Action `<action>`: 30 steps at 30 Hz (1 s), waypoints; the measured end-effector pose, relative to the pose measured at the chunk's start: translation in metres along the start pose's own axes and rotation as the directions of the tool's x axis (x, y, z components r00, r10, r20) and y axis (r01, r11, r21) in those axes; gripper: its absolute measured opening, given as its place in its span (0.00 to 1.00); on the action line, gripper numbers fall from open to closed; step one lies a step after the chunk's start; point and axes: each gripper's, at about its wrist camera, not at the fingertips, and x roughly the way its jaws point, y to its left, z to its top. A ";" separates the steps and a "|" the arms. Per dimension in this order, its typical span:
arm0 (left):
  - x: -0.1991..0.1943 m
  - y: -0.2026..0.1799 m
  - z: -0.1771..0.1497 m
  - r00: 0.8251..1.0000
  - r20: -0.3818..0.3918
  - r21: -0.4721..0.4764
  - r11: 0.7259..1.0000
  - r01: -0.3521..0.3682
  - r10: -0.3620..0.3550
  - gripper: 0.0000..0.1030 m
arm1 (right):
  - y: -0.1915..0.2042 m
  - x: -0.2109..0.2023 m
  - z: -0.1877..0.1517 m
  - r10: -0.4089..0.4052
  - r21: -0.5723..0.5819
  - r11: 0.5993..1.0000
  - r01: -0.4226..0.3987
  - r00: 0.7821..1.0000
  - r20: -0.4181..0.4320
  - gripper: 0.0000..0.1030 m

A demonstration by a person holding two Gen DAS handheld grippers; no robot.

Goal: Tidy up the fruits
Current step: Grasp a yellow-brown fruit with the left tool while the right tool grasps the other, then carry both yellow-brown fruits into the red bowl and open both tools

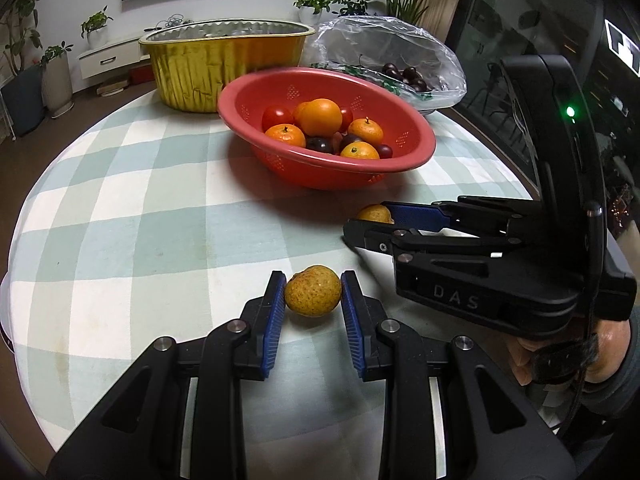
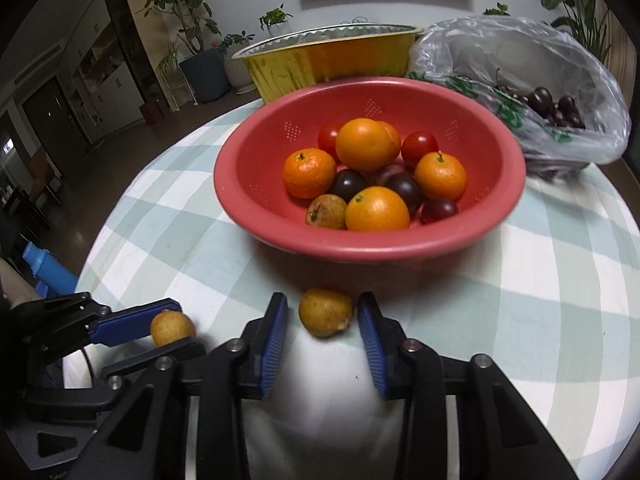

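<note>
**Inspector A:** Starting at the left. The left gripper (image 1: 313, 286) sits low over the round table with the pale green and white checked cloth (image 1: 120, 220). Its blue ribbed pads (image 1: 275, 308) press both sides of a speckled yellow-brown loquat (image 1: 313, 290); the jaws are clenched on that fruit, which rests on the cloth.

**Inspector B:** Confirmed from the right wrist view: the same gripper (image 2: 176, 330) lies sideways with a small yellow fruit (image 2: 172, 327) between its fingers. And the right one?

**Inspector A:** The right gripper (image 2: 323, 314) brackets a second speckled yellow-brown loquat (image 2: 326, 312) lying on the cloth. A gap shows between each pad and the fruit, so the jaws stand released, not gripping.

**Inspector B:** Beyond them?

**Inspector A:** A red plastic colander bowl (image 2: 240, 184) stands just beyond the right gripper. Inside it: glossy oranges and mandarins (image 2: 364, 144), red tomatoes (image 2: 419, 147), dark purple plums (image 2: 348, 184), and one more speckled loquat (image 2: 326, 211) against the near wall.

**Inspector B:** Behind the bowl?

**Inspector A:** A gold, pleated foil tray (image 1: 192, 68), deep-walled, stands at the far left of the table; its contents are hidden. To its right, a crumpled clear plastic bag (image 2: 520, 52) holds dark cherries (image 2: 540, 102). Bag and bowl sit near each other; contact cannot be determined.

**Inspector B:** Noted. Potted green plants (image 1: 96, 24) line the wall beyond.
</note>
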 end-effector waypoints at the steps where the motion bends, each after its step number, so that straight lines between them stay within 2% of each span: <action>1: 0.000 0.000 0.000 1.000 -0.001 -0.001 1.000 0.000 0.000 0.26 | 0.001 0.000 0.000 -0.007 -0.008 1.000 0.007 1.000 0.001 0.37; 6: 0.004 -0.001 0.000 1.000 -0.009 -0.002 1.000 -0.003 0.003 0.26 | 0.004 -0.001 -0.004 -0.035 -0.044 0.998 0.035 0.999 0.005 0.30; 30: -0.005 -0.003 0.004 1.000 0.012 -0.008 1.000 -0.018 0.018 0.26 | 0.008 -0.033 -0.019 -0.020 -0.042 0.999 0.020 1.000 -0.006 0.29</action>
